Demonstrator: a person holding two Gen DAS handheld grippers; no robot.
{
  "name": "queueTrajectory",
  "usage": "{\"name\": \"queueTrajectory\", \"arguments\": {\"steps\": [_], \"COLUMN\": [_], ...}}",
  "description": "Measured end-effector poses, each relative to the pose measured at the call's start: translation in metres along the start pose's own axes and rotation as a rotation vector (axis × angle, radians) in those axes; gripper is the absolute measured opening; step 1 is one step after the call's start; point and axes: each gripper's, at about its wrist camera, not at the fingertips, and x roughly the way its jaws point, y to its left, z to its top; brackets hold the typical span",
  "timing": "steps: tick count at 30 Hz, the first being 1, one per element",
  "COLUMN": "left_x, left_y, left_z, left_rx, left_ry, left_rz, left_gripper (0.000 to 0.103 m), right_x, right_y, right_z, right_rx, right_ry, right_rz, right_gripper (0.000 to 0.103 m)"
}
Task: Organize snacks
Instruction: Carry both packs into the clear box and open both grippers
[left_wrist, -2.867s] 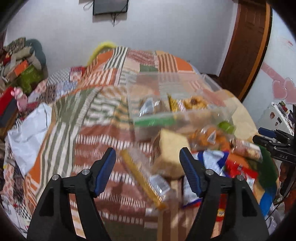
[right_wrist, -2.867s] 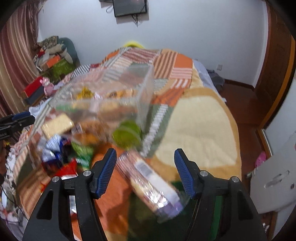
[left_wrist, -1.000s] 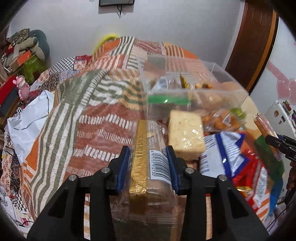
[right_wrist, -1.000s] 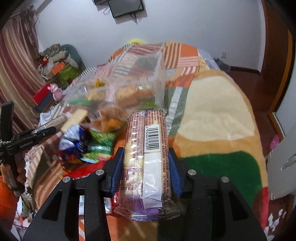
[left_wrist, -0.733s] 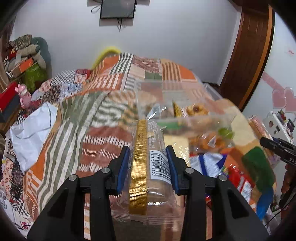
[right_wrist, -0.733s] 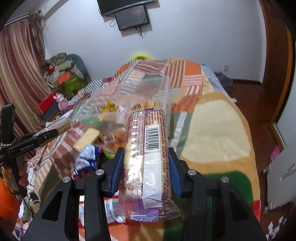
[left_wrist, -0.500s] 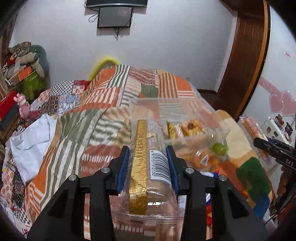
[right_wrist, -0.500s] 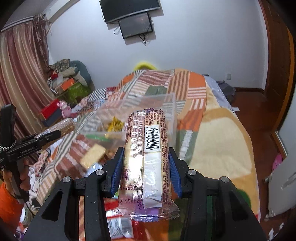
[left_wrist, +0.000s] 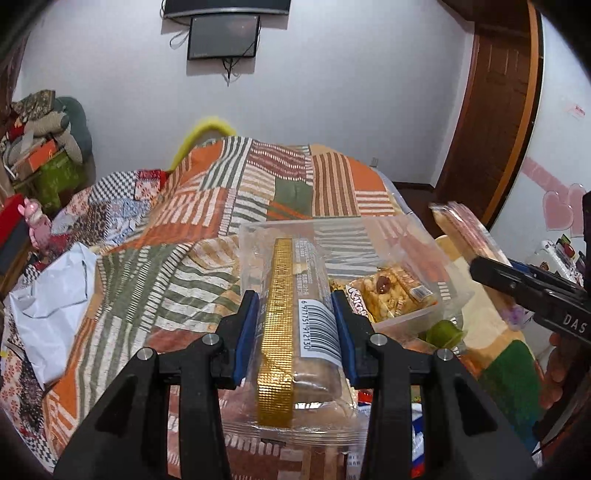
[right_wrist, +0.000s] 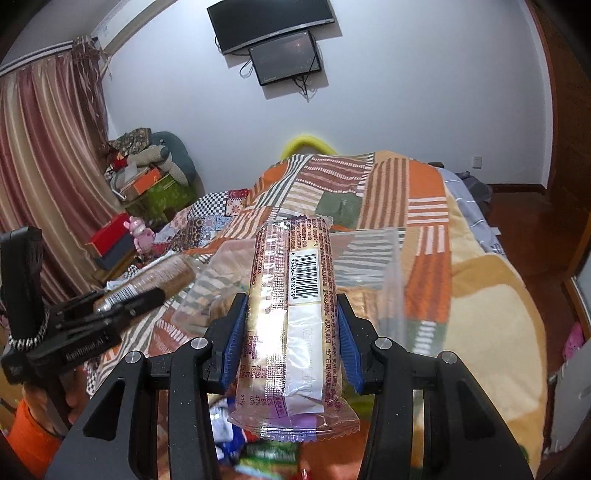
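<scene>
Both tongs have risen since the earlier frames, so more wall and less bed shows. Left tongs (left_wrist: 294, 334) stay clenched on the gold-striped biscuit pack (left_wrist: 295, 325), held above the patchwork bed (left_wrist: 155, 258). Right tongs (right_wrist: 291, 332) grip the purple-edged cracker pack (right_wrist: 291, 314). Beyond both stands the clear plastic box (left_wrist: 432, 254) with what looks like 1 nut bar (left_wrist: 391, 295) inside; a green cup (left_wrist: 443, 330) sits beside it.

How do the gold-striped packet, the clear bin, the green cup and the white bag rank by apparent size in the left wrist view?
1. Gold-striped packet, clamped in the left gripper; its nearness to the lens inflates it.
2-3. Clear bin and white bag look alike, so unranked.
4. Green cup, clearly smallest.
</scene>
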Motion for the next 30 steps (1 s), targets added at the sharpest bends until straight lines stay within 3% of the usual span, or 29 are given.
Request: {"name": "queueTrajectory", "arguments": {"steps": [16,23,30], "left_x": [0.063,0.060,0.029], "left_y": [0.003,0.000,-0.004], "left_z": [0.004,0.006,0.010], "left_rx": [-0.024,-0.010,0.002], "left_ry": [0.096,0.086,0.037], "left_rz": [0.012,0.027,0.013], "left_gripper": [0.040,0.040,0.054], "right_x": [0.073,0.077,0.055], "right_y": [0.005,0.006,0.012], "right_z": [0.003,0.000,0.002], "right_rx": [-0.009,-0.004,-0.036], "right_ry": [0.159,0.177,0.149], "right_rz": [-0.027,-0.042,-0.048], "right_gripper": [0.042,0.042,0.049]}}
